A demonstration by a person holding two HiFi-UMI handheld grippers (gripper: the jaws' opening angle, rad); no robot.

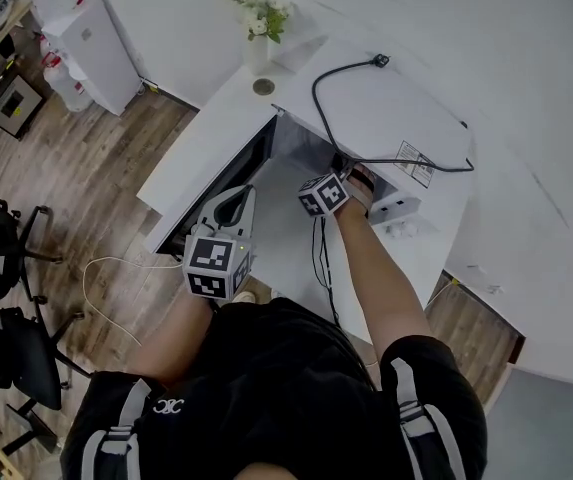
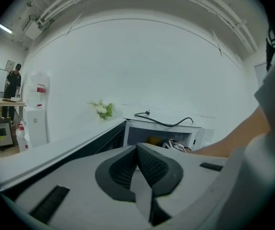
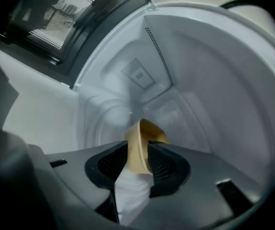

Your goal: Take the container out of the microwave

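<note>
The white microwave (image 1: 406, 118) stands on a white counter with its door (image 1: 216, 168) swung open to the left. My right gripper (image 3: 138, 162) reaches inside the cavity; its marker cube (image 1: 323, 194) shows at the opening. The rim of a yellow container (image 3: 139, 145) stands between its jaws, and the pads do not clearly press on it. In the left gripper view the container (image 2: 152, 140) shows as a yellow patch inside the microwave (image 2: 199, 133). My left gripper (image 2: 138, 150) hangs in front of the door, shut and empty.
A black cable (image 1: 366, 108) lies across the microwave's top. A vase of flowers (image 1: 258, 23) stands behind the door on the counter (image 1: 181, 158). Black office chairs (image 1: 6, 258) and a white cord (image 1: 106, 278) are on the wooden floor to the left.
</note>
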